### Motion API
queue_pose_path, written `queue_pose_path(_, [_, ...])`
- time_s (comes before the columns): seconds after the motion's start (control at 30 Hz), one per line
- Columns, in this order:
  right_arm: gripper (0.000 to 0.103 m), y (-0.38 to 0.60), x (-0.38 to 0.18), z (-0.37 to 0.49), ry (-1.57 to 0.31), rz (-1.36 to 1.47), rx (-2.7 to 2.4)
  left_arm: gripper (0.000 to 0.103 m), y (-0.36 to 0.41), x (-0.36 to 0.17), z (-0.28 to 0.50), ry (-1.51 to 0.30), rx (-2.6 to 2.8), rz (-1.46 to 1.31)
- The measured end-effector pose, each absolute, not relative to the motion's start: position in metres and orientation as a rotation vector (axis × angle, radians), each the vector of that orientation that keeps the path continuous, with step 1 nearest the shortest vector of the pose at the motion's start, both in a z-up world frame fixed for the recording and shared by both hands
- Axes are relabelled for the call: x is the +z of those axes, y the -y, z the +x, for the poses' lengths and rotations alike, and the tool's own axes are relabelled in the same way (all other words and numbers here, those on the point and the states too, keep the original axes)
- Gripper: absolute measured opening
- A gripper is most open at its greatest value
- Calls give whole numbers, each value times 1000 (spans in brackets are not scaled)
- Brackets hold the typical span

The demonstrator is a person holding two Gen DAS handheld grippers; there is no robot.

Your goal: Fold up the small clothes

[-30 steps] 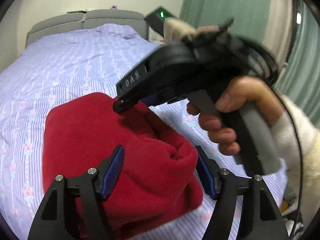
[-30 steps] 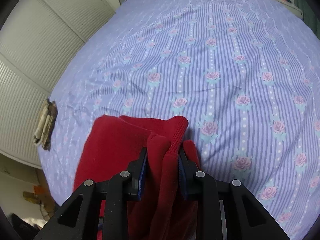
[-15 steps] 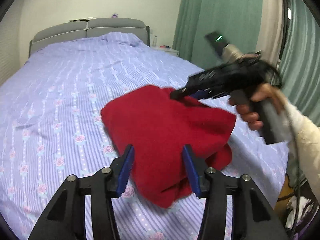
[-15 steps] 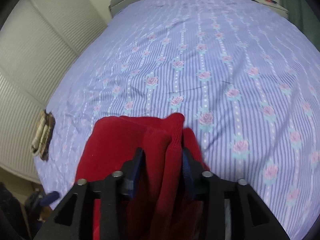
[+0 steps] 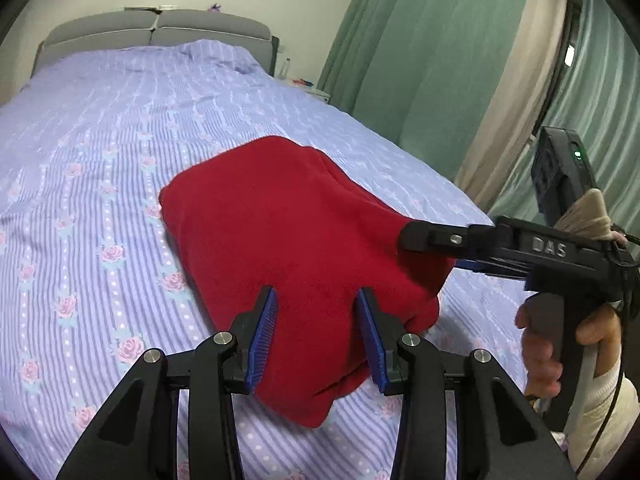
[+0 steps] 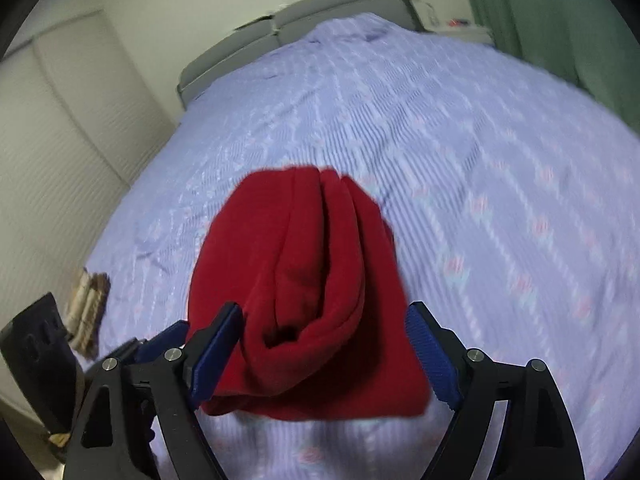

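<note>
While the bed (image 5: 100,168), covered by a lilac striped sheet with a rose print, fills most of both views, a gray headboard (image 5: 156,28) stands at its far end and green curtains (image 5: 440,60) hang on the right. The red fleece garment (image 5: 288,240), folded into a thick bundle, lies on the sheet near the foot of the bed. The left gripper (image 5: 316,336) hovers over the bundle's near edge, fingers released. The right gripper (image 6: 324,348) is also spread wide, its blue pads (image 6: 430,354) flanking the bundle's layered end without clamping it.
</note>
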State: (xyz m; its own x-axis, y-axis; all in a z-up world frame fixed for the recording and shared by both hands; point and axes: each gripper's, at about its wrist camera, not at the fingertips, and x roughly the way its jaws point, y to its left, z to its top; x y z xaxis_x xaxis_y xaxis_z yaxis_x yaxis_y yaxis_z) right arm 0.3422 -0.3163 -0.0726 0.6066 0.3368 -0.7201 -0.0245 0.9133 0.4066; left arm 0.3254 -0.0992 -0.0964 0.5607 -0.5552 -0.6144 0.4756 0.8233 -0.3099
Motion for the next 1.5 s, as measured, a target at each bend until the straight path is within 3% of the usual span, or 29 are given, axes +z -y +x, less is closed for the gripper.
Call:
queue_pose_path(0.2, [83,292,-78,337,-848,274,106,40,113,-97,327,-775,-685,-38])
queue_pose_path(0.4, [83,286,-57,308,-648,100,66,40,118,-102,329,-780,-748,-8])
queue_pose_path(0.47, [83,284,-59,315,-682,60,113,40,119,-103,327,-786,-766,11])
queue_pose_path(0.53, [71,288,-67,328,-726,69,142,40,121,-103,324,-784,-776,39])
queue_pose_path(0.57, [60,291,-73,334,-760,90,157,40,121,-104,322,-785,-781,53])
queue_pose_path(0.63, [56,295,-88,344,-841,163,196,40,121,-105,321,-790,-795,74])
queue_pose_path(0.67, [45,299,-94,346,-867,201,210,40,121,-104,322,-794,-797,84])
queue_pose_path(0.7, [34,302,-97,345,-869,238,226,40,121,-103,323,-799,-796,91])
queue_pose_path(0.83, [16,307,-75,317,-790,307,231,42,105,-83,327,-809,-815,-7])
queue_pose_path(0.9, [16,307,-69,307,-758,310,213,47,93,-75,330,-799,-775,-77])
queue_pose_path(1.17, [16,309,-90,298,-756,238,84,48,107,-102,336,-864,-677,-12])
queue_pose_path(1.5, [18,326,-115,302,-738,290,81,69,108,-129,352,-942,-668,11])
